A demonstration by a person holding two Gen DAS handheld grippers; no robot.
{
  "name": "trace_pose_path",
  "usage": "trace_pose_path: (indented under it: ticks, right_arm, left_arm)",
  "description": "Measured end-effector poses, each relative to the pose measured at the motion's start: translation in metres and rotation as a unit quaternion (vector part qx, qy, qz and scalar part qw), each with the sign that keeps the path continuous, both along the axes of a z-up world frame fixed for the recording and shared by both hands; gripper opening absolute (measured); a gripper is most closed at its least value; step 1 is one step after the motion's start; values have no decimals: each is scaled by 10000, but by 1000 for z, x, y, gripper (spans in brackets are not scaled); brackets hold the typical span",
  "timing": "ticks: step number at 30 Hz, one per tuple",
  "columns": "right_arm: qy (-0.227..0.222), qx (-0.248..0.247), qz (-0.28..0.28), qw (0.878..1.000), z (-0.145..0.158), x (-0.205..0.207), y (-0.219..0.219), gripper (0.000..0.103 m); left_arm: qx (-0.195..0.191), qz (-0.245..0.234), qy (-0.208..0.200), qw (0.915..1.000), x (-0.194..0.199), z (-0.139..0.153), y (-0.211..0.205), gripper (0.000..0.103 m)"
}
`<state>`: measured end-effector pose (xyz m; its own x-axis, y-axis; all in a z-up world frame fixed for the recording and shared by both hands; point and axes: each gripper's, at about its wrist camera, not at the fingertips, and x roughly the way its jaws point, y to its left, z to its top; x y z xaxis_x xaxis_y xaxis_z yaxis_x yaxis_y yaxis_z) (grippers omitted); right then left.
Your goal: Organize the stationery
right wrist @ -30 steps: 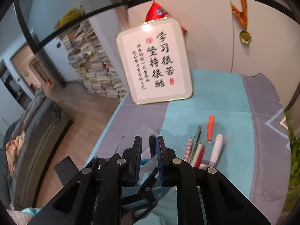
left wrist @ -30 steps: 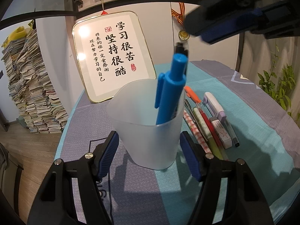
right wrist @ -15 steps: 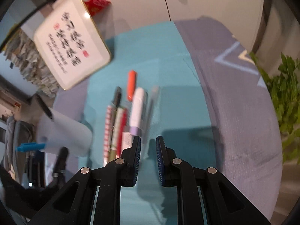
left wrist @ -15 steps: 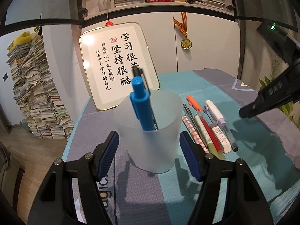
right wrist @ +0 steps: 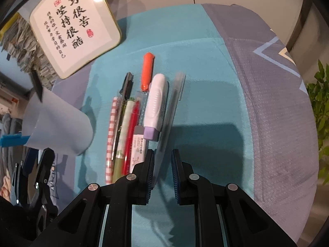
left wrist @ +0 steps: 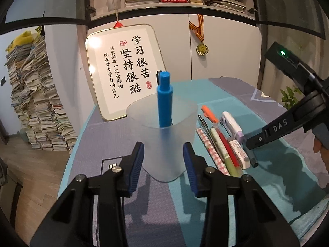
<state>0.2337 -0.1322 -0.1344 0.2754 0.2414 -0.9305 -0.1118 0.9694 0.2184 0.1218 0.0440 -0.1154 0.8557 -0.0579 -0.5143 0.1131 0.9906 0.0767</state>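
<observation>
A frosted plastic cup (left wrist: 164, 138) stands on the table and holds a blue pen (left wrist: 164, 100) and a black pen. My left gripper (left wrist: 163, 164) is shut on the cup, its pads touching both sides. A row of pens and markers (right wrist: 144, 111) lies to the right of the cup (right wrist: 55, 127): a checked pen, a green one, a red one, an orange-capped one, a white and lilac marker (right wrist: 155, 105) and a clear grey pen (right wrist: 170, 107). My right gripper (right wrist: 162, 173) is open a little, low over the near end of the grey pen, its jaws either side of it.
A framed calligraphy board (left wrist: 125, 70) leans on the cabinet behind the cup. A potted plant (right wrist: 320, 107) stands past the table's right edge. Stacks of paper (left wrist: 35, 103) rise from the floor at the left. A medal (left wrist: 202, 48) hangs on the cabinet door.
My right gripper left the cup, swung right and came down over the row of pens, and its jaws opened slightly around the grey pen. The blue pen settled in the cup.
</observation>
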Motion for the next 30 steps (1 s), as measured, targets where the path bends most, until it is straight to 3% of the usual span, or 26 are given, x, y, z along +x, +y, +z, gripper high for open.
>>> trace_pose_path:
  ticks: [2, 4, 6, 9, 12, 15, 19, 22, 30]
  right_arm:
    - [28, 33, -11, 10000, -2, 1, -1, 16]
    - [20, 57, -35, 10000, 0, 1, -3, 16]
    - [-17, 63, -40, 10000, 2, 3, -6, 16]
    - [-21, 83, -38, 10000, 3, 2, -10, 16]
    - [26, 123, -39, 9999, 1, 4, -12, 16]
    - [63, 135, -15, 9999, -2, 5, -11, 16]
    - [39, 119, -30, 9999, 0, 7, -14, 16]
    - [61, 143, -42, 9999, 0, 10, -14, 16]
    - [14, -42, 47, 10000, -1, 11, -3, 16]
  left_arm:
    - [-24, -37, -97, 9999, -4, 2, 0, 48]
    - [-14, -98, -235, 9997, -9, 4, -1, 92]
    - [-26, -179, -423, 9989, -15, 7, -2, 100]
    - [438, 31, -758, 9962, -14, 9, -9, 101]
    - [797, 8, -771, 9938, -2, 8, -18, 101]
    - [794, -92, -747, 9940, 9, 7, -22, 100]
    - [596, -55, -760, 9953, 15, 11, -14, 71]
    - [353, -180, -718, 9966, 14, 14, -9, 68]
    - [367, -230, -671, 9968, 9, 11, -9, 65]
